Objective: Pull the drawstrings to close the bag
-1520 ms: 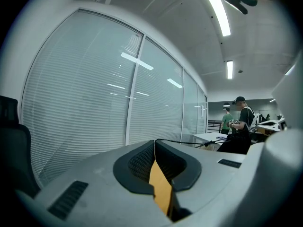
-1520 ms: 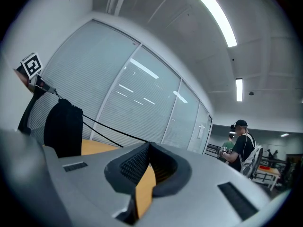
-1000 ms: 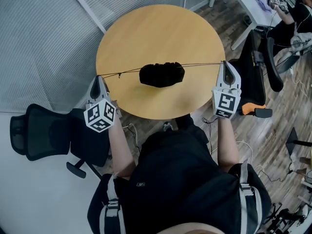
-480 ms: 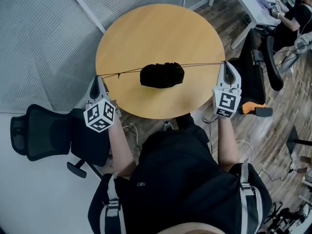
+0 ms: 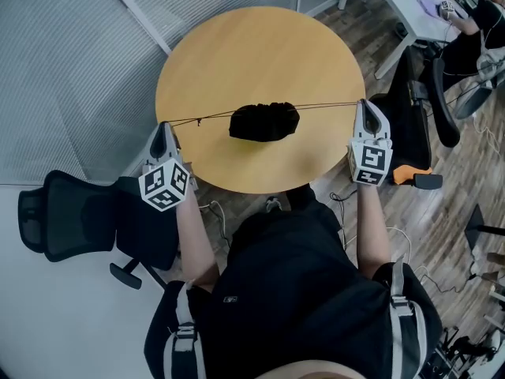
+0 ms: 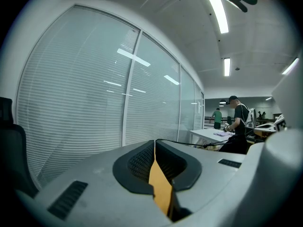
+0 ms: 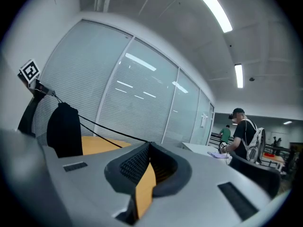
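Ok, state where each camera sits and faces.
Head view: on head, steeply down at round wooden table and black fabric drawstring bag; forearms, torso show.
Left gripper view: on left hand-held gripper, facing pale window blinds; jaws show.
Right gripper view: on right hand-held gripper, facing the bag; jaws show.
Shared by head and right gripper views: bag.

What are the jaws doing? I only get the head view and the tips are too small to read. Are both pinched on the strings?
Observer: In the left gripper view, the left gripper has its jaws together. The left drawstring comes out right at their tip.
Operator: And the right?
Observer: In the right gripper view, the right gripper is shut as well. The right drawstring shows as two straight strands running from the bag toward its tip.
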Motion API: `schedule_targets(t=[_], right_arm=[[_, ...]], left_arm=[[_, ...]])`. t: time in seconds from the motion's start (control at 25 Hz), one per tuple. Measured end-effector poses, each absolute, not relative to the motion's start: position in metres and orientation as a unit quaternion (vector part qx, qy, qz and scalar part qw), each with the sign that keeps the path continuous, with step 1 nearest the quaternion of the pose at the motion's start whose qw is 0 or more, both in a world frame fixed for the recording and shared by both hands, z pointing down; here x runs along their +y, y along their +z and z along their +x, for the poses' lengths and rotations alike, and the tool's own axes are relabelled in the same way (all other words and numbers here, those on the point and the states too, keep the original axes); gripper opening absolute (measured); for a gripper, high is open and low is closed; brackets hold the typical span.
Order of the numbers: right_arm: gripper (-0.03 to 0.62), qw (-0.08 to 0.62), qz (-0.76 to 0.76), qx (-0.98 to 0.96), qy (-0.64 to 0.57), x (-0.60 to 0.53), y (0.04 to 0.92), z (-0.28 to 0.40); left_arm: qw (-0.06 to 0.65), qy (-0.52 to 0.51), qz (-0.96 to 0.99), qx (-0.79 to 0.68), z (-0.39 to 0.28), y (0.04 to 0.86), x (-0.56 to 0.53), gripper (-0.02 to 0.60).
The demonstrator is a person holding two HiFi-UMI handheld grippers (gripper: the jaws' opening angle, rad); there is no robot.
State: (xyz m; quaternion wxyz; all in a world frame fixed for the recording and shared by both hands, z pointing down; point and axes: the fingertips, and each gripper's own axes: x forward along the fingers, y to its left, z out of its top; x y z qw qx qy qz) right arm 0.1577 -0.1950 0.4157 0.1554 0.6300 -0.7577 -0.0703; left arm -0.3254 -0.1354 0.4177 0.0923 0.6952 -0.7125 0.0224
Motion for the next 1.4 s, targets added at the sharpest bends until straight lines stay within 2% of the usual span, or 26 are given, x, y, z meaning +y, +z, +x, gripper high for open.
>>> schedule_targets(t=[0.4,0.64,0.96,1.4], right_arm=[[0.058,0.201,0.602,-0.772,-0.037,-0.252,0.460,0.158],[0.058,0.215,0.581,-0.785,-0.029,-0.317,0.462,0.155],[0.058,0.197,0.553,-0.809,-0.015,-0.371,0.447,0.143],[0.058,0.283,0.503,-0.810,0.105,-0.303,0.577,0.162]], left_arm=[[0.116,0.058,0.717,-0.685,-0.322,0.447,-0.189,0.017],[0.127,0.036,0.729,-0.671,-0.321,0.441,-0.235,0.017],[0.125,0.011,0.749,-0.651,-0.322,0.431,-0.272,0.017],[0.239,0.063,0.736,-0.630,-0.303,0.556,-0.203,0.017]])
